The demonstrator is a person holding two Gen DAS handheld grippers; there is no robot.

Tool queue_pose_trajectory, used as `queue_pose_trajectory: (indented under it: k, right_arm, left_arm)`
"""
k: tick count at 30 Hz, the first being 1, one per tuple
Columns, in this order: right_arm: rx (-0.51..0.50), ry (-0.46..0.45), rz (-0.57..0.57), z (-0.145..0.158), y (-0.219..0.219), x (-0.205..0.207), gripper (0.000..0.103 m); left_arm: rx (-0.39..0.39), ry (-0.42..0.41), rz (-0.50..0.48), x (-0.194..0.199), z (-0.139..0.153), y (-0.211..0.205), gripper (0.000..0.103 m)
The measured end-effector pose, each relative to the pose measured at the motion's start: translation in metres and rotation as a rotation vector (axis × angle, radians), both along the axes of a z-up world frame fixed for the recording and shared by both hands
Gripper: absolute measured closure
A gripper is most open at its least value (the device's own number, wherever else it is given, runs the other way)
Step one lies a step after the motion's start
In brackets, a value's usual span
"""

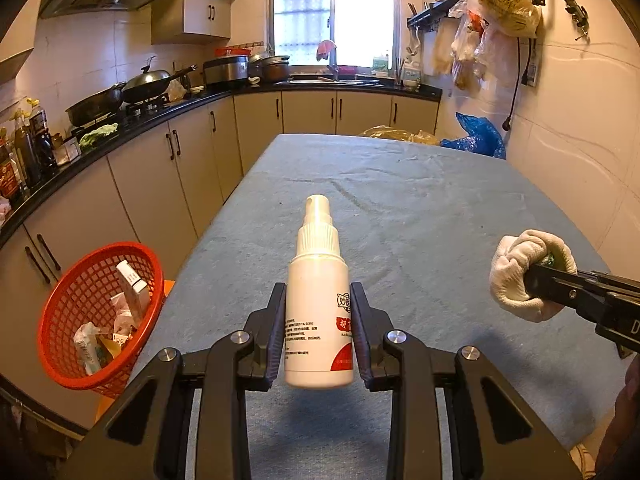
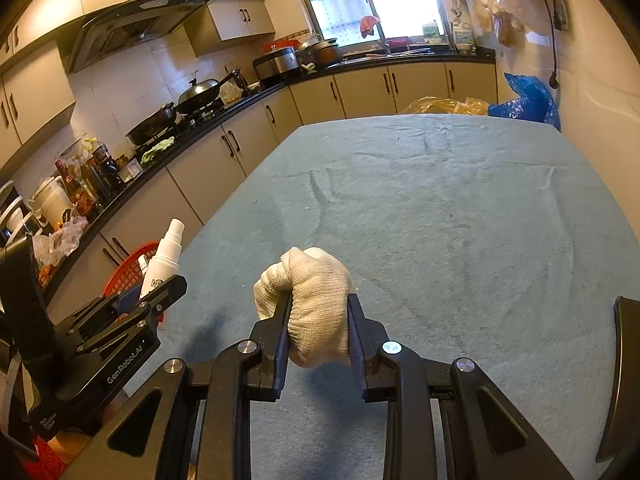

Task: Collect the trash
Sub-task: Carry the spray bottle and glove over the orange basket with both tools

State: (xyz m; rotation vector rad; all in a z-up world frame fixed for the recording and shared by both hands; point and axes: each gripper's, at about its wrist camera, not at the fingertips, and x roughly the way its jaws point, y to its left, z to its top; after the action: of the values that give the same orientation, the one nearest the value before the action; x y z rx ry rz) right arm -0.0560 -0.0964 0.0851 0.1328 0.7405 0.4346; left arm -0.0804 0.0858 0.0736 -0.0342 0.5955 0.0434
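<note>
My left gripper (image 1: 319, 320) is shut on a white spray bottle (image 1: 318, 300) with a red label, held above the blue-covered table (image 1: 400, 200). The bottle also shows in the right wrist view (image 2: 162, 260). My right gripper (image 2: 319, 320) is shut on a balled-up white cloth glove (image 2: 316, 300), held above the table; the glove shows at the right of the left wrist view (image 1: 528, 272). A red plastic basket (image 1: 60, 308) with several pieces of trash inside sits off the table's left edge, below and left of my left gripper.
A black kitchen counter (image 1: 180, 114) with woks, pots and bottles runs along the left and back. Yellow and blue plastic bags (image 1: 476, 136) lie beyond the table's far end. Bags hang on the right wall (image 1: 504, 4).
</note>
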Motion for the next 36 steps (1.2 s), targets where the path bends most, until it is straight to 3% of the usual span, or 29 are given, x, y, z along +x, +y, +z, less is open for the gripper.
queue_pose_trajectory:
  k: [36]
  right_arm:
    - [-0.094,0.0,0.058,0.002,0.046,-0.002,0.075]
  left_arm:
    - [-0.047,-0.02,0.041,-0.011,-0.003,0.03,0.074]
